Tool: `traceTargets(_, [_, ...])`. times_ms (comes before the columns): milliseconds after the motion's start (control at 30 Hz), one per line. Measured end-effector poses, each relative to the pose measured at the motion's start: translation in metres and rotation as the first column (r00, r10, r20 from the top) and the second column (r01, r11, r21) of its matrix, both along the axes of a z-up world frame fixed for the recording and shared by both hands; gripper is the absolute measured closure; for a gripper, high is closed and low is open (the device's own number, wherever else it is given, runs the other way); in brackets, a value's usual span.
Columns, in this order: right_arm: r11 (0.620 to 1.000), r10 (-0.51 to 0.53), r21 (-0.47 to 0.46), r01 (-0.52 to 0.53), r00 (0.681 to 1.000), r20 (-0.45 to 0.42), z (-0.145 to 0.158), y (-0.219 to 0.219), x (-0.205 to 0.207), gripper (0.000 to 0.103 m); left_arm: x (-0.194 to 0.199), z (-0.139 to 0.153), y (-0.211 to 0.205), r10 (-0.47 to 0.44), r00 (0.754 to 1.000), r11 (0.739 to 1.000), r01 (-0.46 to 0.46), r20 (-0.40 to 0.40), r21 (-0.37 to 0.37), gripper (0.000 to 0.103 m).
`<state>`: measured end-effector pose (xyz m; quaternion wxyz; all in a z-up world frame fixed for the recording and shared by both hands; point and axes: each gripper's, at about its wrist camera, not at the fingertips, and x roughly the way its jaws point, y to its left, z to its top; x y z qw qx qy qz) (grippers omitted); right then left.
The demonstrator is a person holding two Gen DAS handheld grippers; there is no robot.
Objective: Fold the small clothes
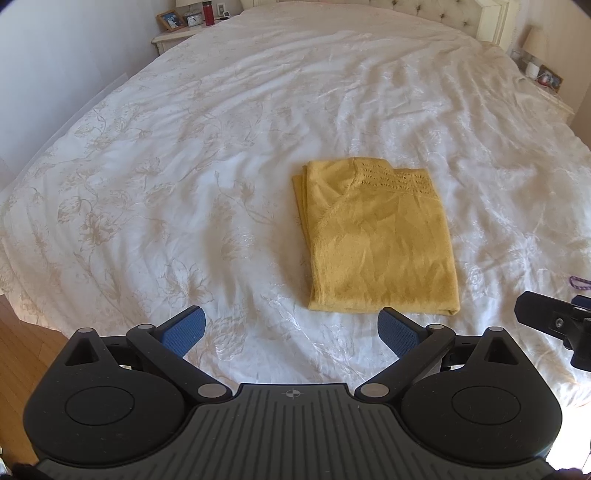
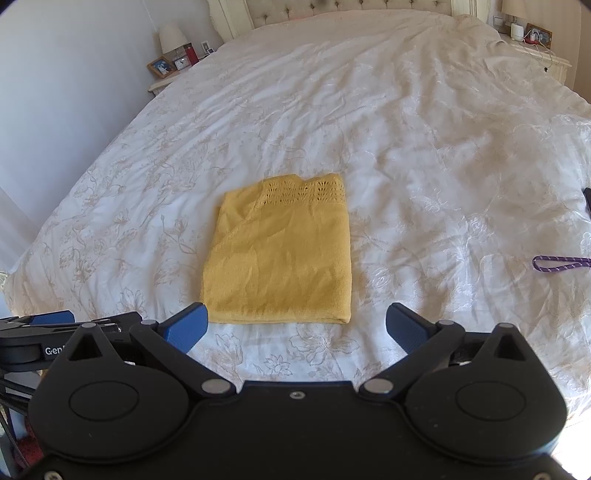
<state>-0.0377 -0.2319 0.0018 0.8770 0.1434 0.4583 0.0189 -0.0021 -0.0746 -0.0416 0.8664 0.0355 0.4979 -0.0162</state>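
Both claws hang empty at the near edge of the bed: the left claw (image 1: 291, 328) has its blue pads spread wide with nothing between them, and the right claw (image 2: 297, 325) stands the same way, released and clear of the fabric. Just beyond the fingertips lies the yellow knit garment (image 1: 380, 243), resting flat on the white floral bedspread (image 1: 184, 166) as a compact rectangle, its folded edge nearest the claws and a band of openwork knitting along the far edge. Layered edges show down its left side, so it looks already folded over more than once (how many layers there are cannot be told from here). My reading is that the folding of this piece is finished or nearly so, with neither claw touching it. The next move probably calls either for one last fold, pinching the two near corners and carrying them toward the openwork band, or for lifting the bundle aside; either way the soft knit will sag and slide unless both claws close on all layers together. Off to the right a purple cord loop (image 2: 561, 264) lies on the bedspread, well apart from the garment. Farther back stand the tufted headboard (image 2: 369, 5) and a nightstand with a picture frame (image 1: 170, 19).
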Motion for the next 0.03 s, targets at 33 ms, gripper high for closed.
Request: traceTargets(33, [1.000,0.000,0.001,0.000,1.000,-0.002,-0.0005,-0.0004,0.0007,0.001,0.0010,-0.0005,-0.0005,-0.001,1.000,1.000,0.001,-0.002,0.001,0.002])
